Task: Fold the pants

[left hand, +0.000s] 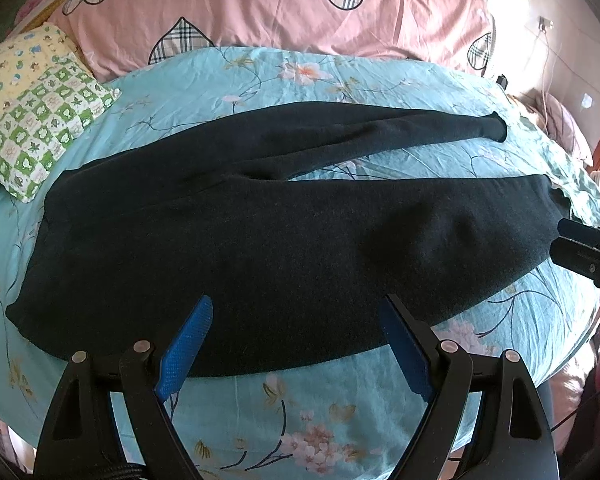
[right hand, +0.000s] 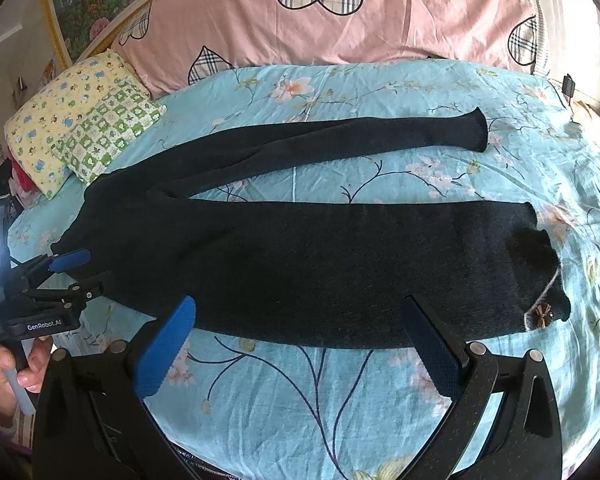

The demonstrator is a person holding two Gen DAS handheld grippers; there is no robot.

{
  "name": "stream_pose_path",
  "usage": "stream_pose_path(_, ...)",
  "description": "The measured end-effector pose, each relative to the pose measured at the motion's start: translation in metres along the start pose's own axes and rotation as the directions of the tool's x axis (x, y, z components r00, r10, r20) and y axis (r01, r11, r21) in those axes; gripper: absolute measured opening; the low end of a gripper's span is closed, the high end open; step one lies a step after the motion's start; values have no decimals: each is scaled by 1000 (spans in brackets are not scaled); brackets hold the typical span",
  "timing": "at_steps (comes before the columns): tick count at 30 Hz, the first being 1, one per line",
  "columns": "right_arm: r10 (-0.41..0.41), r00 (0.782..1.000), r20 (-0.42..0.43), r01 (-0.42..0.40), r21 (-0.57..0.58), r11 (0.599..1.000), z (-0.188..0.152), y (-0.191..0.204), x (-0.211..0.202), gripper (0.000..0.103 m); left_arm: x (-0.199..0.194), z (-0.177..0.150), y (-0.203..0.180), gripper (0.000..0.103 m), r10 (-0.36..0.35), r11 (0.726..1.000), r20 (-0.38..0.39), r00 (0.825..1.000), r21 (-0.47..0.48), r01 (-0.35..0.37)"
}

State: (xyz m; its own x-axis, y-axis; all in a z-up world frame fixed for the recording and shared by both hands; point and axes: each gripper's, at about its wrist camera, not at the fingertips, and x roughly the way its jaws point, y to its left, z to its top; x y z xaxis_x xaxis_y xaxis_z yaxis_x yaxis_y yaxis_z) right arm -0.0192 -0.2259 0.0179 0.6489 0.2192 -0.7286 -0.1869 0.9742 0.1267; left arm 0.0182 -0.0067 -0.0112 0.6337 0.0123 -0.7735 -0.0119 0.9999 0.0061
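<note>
Dark pants (left hand: 260, 240) lie flat on the turquoise floral bedsheet (left hand: 300, 420), waist at the left, both legs reaching right, the far leg (left hand: 380, 128) angled away. The same pants (right hand: 300, 264) fill the right wrist view, with the near leg's cuff (right hand: 540, 280) at the right. My left gripper (left hand: 296, 344) is open with blue pads, hovering over the near edge of the pants near the waist. My right gripper (right hand: 296, 348) is open over the near leg's front edge. The left gripper also shows in the right wrist view (right hand: 76, 276), and the right gripper shows in the left wrist view (left hand: 580, 248).
A pink duvet with plaid hearts (left hand: 280, 8) lies along the back. A yellow and green patterned pillow (left hand: 32, 112) sits at the left. A cable and charger (left hand: 502, 80) lie at the bed's right edge. A hand (right hand: 4, 368) holds the left gripper's handle.
</note>
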Motion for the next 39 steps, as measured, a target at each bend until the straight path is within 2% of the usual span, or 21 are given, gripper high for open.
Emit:
stream_pose_path(18, 20, 1000, -2, -20, -2, 1000, 5, 3, 3, 102, 3, 6, -3, 86, -21, 1000, -6, 1000, -5, 21)
stream_pose_path(39, 69, 998, -10, -68, 27, 997, 10, -2, 9, 102, 16, 23, -7, 86, -57, 998, -29, 998, 36, 59)
